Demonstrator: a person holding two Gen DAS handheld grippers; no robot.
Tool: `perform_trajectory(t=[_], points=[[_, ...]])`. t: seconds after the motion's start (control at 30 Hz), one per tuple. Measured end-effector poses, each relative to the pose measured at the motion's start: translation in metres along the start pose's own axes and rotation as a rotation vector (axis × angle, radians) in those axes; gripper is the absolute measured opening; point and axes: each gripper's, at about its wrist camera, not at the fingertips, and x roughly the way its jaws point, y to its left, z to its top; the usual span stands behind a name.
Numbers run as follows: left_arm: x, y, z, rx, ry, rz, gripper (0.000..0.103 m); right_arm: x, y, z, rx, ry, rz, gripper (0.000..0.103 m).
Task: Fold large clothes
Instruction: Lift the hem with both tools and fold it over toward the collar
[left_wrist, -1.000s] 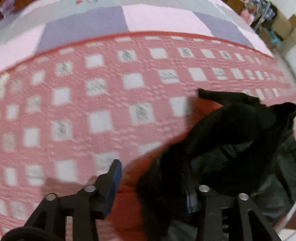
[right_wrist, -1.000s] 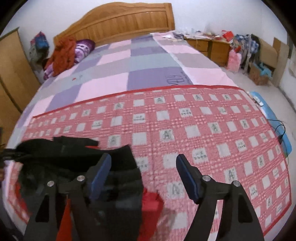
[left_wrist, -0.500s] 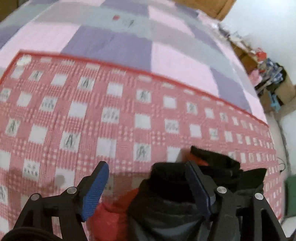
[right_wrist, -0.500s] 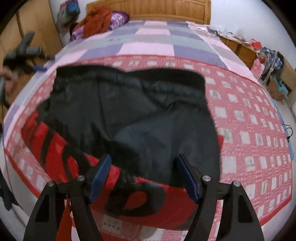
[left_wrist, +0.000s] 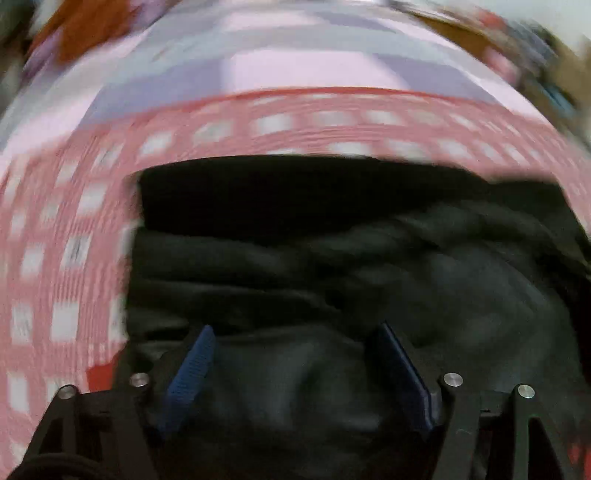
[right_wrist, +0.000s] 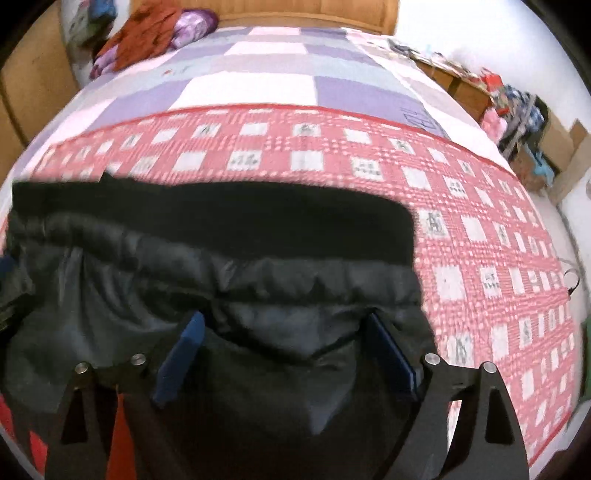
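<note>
A large black garment with red parts lies spread on the bed; it fills the lower half of the left wrist view (left_wrist: 332, 266) and the right wrist view (right_wrist: 229, 258). A black ribbed band runs along its far edge. My left gripper (left_wrist: 295, 339) is open above the dark lining, blue pads apart, holding nothing. My right gripper (right_wrist: 284, 328) is open over the garment near its gathered seam, also empty. The left wrist view is blurred by motion.
A red and white checked blanket (right_wrist: 480, 236) covers the near part of the bed, over a pink and purple checked sheet (right_wrist: 258, 85). A wooden headboard (right_wrist: 266, 11) and a clothes heap (right_wrist: 147, 29) are at the far end. Cluttered floor and boxes (right_wrist: 535, 129) lie right.
The garment went from a bunched heap to spread flat across the blanket. Both grippers have come in close over it, still open; the left view swung quickly.
</note>
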Motion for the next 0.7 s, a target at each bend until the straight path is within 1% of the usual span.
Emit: perform_trajectory(t=[0.03, 0.07, 0.13, 0.17, 0.2, 0.23, 0.27, 0.3, 0.33, 0.37, 0.43, 0.47, 0.5, 0.57, 0.63, 0.7], points=[[0.002, 0.012, 0.002, -0.044, -0.007, 0.007, 0.075, -0.001, -0.007, 0.001, 0.022, -0.01, 0.014, 0.09], [0.004, 0.023, 0.004, -0.054, -0.009, 0.036, 0.075, -0.002, -0.017, 0.0, 0.047, -0.024, 0.022, 0.09], [0.006, 0.029, 0.005, -0.007, -0.02, 0.081, 0.075, -0.004, -0.04, -0.009, 0.104, -0.044, 0.016, 0.09], [0.009, 0.028, 0.004, 0.033, -0.018, 0.13, 0.084, -0.001, -0.052, -0.012, 0.143, -0.035, 0.009, 0.09], [0.014, 0.03, 0.003, 0.043, 0.001, 0.182, 0.091, 0.005, -0.07, -0.019, 0.221, -0.004, 0.024, 0.09], [0.016, 0.036, 0.003, 0.011, 0.009, 0.175, 0.093, 0.009, -0.086, -0.025, 0.298, 0.016, 0.054, 0.09], [0.013, 0.044, 0.004, -0.032, 0.016, 0.161, 0.093, 0.009, -0.093, -0.027, 0.338, 0.021, 0.07, 0.09], [0.009, 0.049, 0.004, -0.057, 0.009, 0.159, 0.093, 0.006, -0.095, -0.029, 0.347, 0.018, 0.061, 0.09], [0.001, 0.054, 0.002, -0.08, -0.012, 0.15, 0.093, 0.003, -0.093, -0.029, 0.324, 0.012, 0.04, 0.09], [-0.006, 0.058, 0.0, -0.091, -0.033, 0.164, 0.093, -0.005, -0.087, -0.028, 0.281, -0.002, 0.014, 0.09], [-0.024, 0.077, -0.01, -0.128, -0.07, 0.236, 0.091, -0.026, -0.075, -0.034, 0.188, -0.05, -0.025, 0.09], [-0.029, 0.086, -0.015, -0.151, -0.077, 0.259, 0.09, -0.034, -0.072, -0.038, 0.159, -0.07, -0.04, 0.09], [-0.04, 0.106, -0.022, -0.21, -0.075, 0.309, 0.089, -0.046, -0.071, -0.048, 0.125, -0.091, -0.057, 0.09], [-0.058, 0.131, -0.036, -0.283, -0.075, 0.354, 0.088, -0.064, -0.07, -0.068, 0.07, -0.114, -0.089, 0.09], [-0.074, 0.136, -0.045, -0.289, -0.105, 0.358, 0.087, -0.076, -0.07, -0.088, 0.029, -0.127, -0.129, 0.09], [-0.094, 0.106, -0.051, -0.202, -0.151, 0.318, 0.087, -0.089, -0.067, -0.109, 0.034, -0.135, -0.142, 0.09]])
